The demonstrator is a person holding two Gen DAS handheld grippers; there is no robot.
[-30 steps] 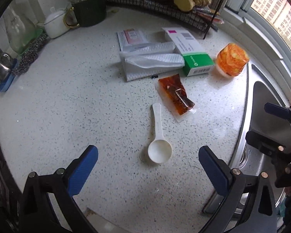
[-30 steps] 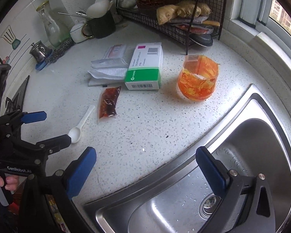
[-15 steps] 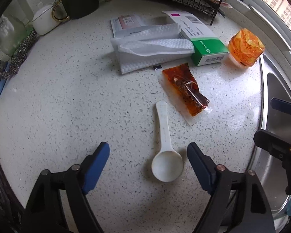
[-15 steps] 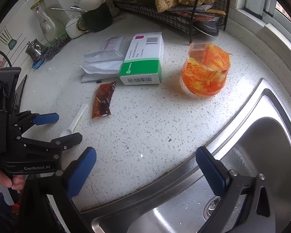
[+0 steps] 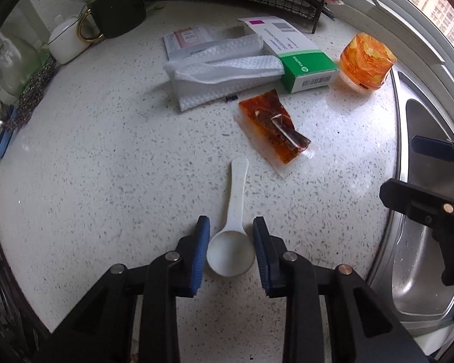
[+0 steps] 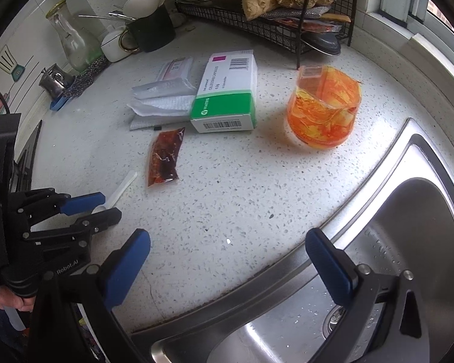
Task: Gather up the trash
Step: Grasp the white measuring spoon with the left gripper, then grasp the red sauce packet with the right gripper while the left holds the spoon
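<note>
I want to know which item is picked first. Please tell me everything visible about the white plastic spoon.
The white plastic spoon is a small scoop that looks like matte plastic, with a round shallow bowl and a flat straight handle widening a little at its rounded end. It lies flat on the speckled countertop, bowl up and looking empty, handle pointing toward the red sauce packet without touching it. The left gripper has its jaws on either side of the bowl, nearly closed; contact cannot be confirmed.

One white spoon [image 5: 231, 239], one sauce sachet [image 5: 274, 128], one medicine box [image 5: 293, 57], one orange cup [image 5: 366, 62], one folded tissue [image 5: 224, 72]
</note>
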